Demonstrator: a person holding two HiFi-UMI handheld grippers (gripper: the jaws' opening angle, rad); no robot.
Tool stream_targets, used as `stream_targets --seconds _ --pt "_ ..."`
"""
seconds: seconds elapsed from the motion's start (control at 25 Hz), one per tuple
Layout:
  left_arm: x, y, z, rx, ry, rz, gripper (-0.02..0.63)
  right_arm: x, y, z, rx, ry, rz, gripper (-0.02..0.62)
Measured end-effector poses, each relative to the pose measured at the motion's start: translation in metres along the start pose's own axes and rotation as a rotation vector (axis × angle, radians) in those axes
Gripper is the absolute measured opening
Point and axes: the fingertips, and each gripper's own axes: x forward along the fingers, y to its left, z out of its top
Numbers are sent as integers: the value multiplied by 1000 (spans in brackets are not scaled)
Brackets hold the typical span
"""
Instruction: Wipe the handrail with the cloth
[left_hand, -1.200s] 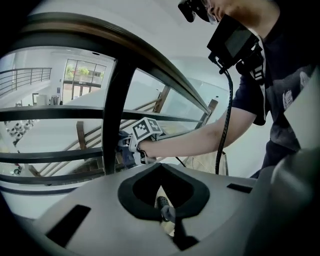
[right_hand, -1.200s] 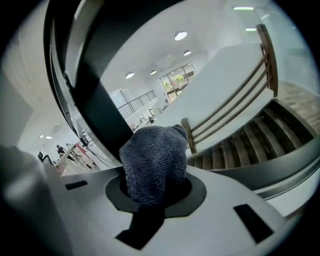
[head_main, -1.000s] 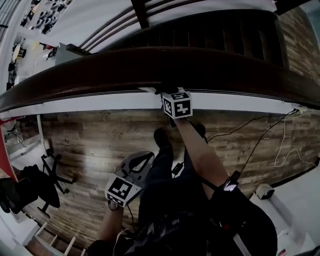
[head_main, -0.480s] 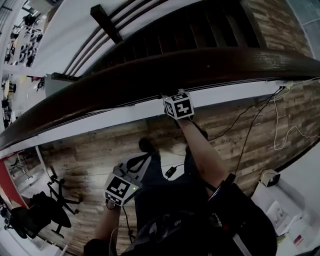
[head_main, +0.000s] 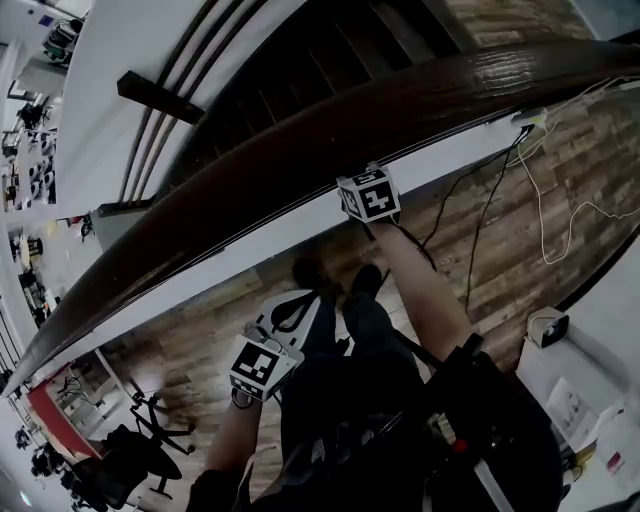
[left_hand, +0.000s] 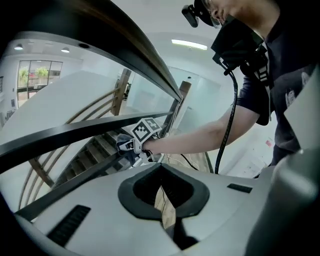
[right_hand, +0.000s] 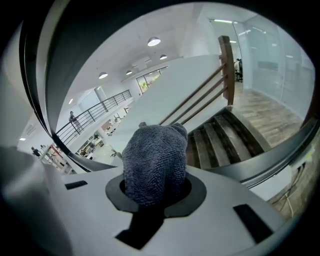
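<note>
Stairwell handrail (head_main: 440, 90) beside right tongs (head_main: 362, 185), which clamp the cloth (right_hand: 155, 160).

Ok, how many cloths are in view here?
1. The grey cloth is clamped in the right gripper up at the handrail; the left gripper is shut on nothing. None other shows.

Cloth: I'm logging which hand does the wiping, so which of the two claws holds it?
The right claw, shut on the grey cloth up at the handrail. The left claw is shut on nothing and is held well back from the rail.
</note>
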Motion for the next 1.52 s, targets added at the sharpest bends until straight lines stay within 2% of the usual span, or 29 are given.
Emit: stream_targets --seconds 0.28,0.44,0.6,0.72,0.88,0.96,1.08,1.2,1.4,1.52 --pt "96 -6 32 10 37 -121 6 -49 -138 8 16 -39 -173 66" --pt "154 -34 55 46 81 -208 6 -90 -239 -1 61 -26 -275 66" --pt "227 -69 97 115 95 -247 6 -129 -329 -3 44 -27 -281 66" --pt "275 -84 125 90 105 -237 6 -141 -374 12 55 -61 -236 66" --pt "330 -107 146 47 148 -180 6 -152 -431 28 58 -89 -193 66" --pt "357 -123 156 61 159 -166 6 -165 -470 35 55 -106 -186 66" --pt "387 -135 173 85 168 -153 6 -183 -534 44 24 -100 -223 66" --pt "404 -138 182 71 185 -155 6 -200 -587 54 68 -115 -257 66" --pt "418 -148 176 35 229 -157 6 -221 -629 52 104 -122 -297 66" --pt "413 -156 187 4 224 -163 6 -229 -638 49 89 -126 -310 66"
